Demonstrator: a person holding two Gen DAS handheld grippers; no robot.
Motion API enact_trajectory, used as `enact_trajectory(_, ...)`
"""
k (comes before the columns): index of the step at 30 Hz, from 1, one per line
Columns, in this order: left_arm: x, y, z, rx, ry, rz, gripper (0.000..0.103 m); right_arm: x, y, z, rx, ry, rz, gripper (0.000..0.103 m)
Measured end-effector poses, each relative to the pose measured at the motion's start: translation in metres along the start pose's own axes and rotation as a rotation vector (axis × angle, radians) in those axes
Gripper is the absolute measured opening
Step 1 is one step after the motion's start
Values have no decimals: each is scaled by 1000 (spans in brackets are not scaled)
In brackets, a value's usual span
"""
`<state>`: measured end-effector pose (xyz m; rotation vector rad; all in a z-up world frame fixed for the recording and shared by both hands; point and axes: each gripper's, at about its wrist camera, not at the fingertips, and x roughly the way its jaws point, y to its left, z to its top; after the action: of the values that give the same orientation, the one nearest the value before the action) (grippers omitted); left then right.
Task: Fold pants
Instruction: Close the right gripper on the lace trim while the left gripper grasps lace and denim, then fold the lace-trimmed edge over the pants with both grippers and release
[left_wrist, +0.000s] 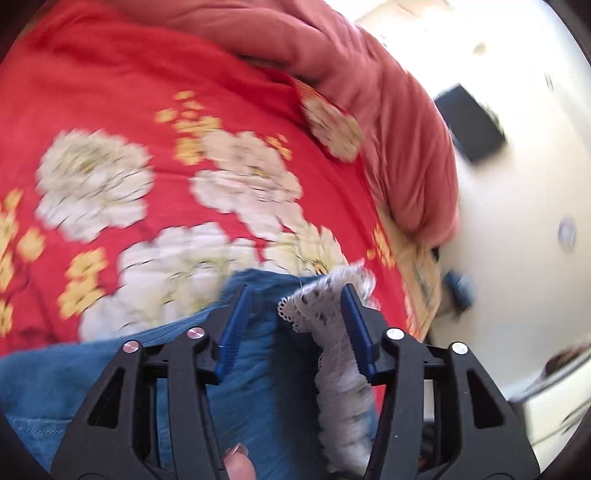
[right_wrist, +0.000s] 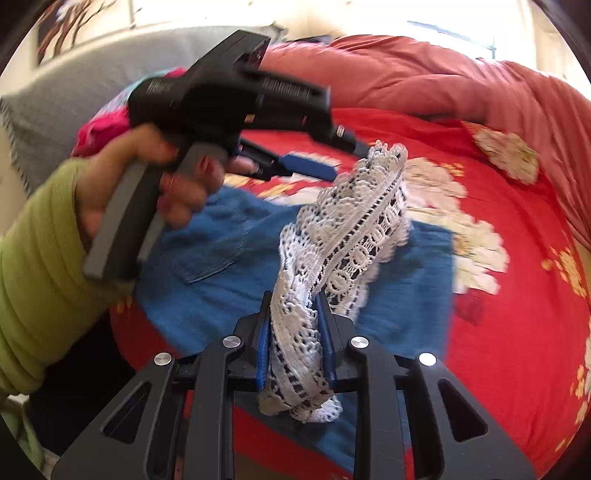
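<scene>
Across the red floral bedspread (right_wrist: 517, 295) the blue denim pants (right_wrist: 229, 280) are lying flat while the right gripper (right_wrist: 295, 343) is pinching their white lace hem (right_wrist: 354, 229), lifted mid-fold; the left gripper (left_wrist: 295, 328) is gaping wide and needs to grab next.

One pair of blue denim pants (right_wrist: 236, 273) with one white lace trim (right_wrist: 354, 236), two grippers (left_wrist: 295, 321) (right_wrist: 293, 332), one red floral bedspread (left_wrist: 147, 110), one rust-red duvet (right_wrist: 424, 74).
</scene>
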<state>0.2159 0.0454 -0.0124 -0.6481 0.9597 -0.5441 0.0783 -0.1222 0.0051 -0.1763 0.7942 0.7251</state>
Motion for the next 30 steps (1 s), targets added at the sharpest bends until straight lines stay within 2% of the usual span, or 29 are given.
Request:
enact_trajectory(2,-1,11,3,-36,20,-24,51,12,10,0,-15,8,29,25)
enact_trajectory(4,3,18,3,-51,57,-27,59,24,18,0,-18,23,59,43)
enact_trajectory(7,14,25,-1,-55,109,28,59,30,28,-3,-24,22,120,58)
enact_trajectory(9,23,28,-3,-45,120,88,59,22,27,-3,-9,-4,167,57)
enact_trajectory(12,25,23,-7,-14,111,106,59,-1,2,-1,79,-61,207,58)
enact_trajectory(15,24,16,-7,9,102,65,48,-17,-31,1,154,-93,137,61)
enact_trajectory(18,27,14,-8,29,108,76,46,-19,-85,9,262,-88,15,61)
enact_trajectory(21,35,17,-10,18,104,99,28,-7,-125,11,348,-54,-2,62)
enact_trajectory(22,36,17,-10,18,102,102,21,2,-139,14,378,-28,-10,62)
enact_trajectory(23,36,19,-10,10,101,104,19,11,-150,17,406,-5,-13,62)
enact_trajectory(24,36,19,-10,4,102,103,15,24,-162,22,427,16,17,60)
enact_trajectory(26,34,15,-10,19,102,110,12,48,-175,27,474,57,55,58)
enact_trajectory(27,30,10,-9,45,100,119,12,58,-178,26,484,85,80,40)
enact_trajectory(28,26,5,-8,67,95,126,12,64,-177,26,492,98,92,26)
enact_trajectory(30,17,-3,-8,128,80,184,12,66,-172,29,473,90,121,26)
